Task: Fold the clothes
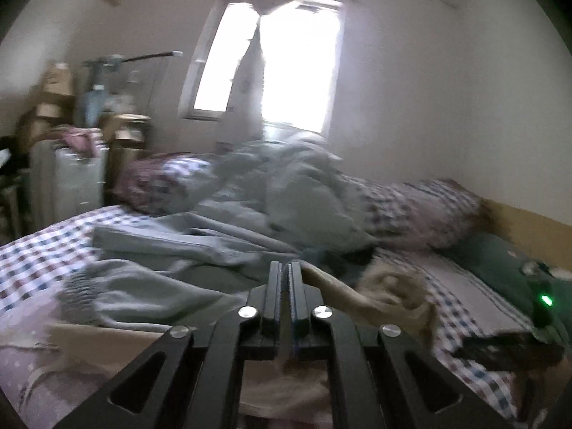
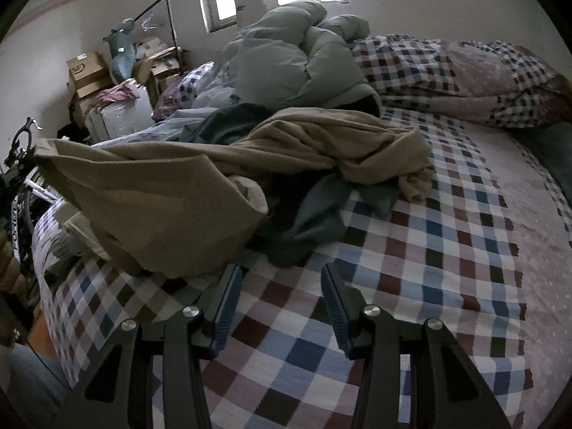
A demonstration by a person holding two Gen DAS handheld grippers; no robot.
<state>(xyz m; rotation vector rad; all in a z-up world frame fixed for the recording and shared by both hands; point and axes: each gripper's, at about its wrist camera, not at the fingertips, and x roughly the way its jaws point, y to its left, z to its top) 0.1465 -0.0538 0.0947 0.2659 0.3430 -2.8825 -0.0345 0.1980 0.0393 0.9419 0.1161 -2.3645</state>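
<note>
Left gripper point(image 1: 285, 268) pinched tight on an edge of the tan garment point(image 2: 200, 178), presumably drawing it clear of the pile on the checked bed point(image 2: 411, 250), right gripper point(image 2: 282, 286) spread and empty, ready for a corner

Daylight from the window point(image 1: 286, 60) blew out to white glare. The left view was motion-blurred, the right sharper but dim. Fisheye edges curved into black.

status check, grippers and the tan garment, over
Left hand-held gripper shut on tan garment, cloth pinched between jaws. Right hand-held gripper open, empty, over checked bedsheet. Dark teal clothing tangled under it.
</note>
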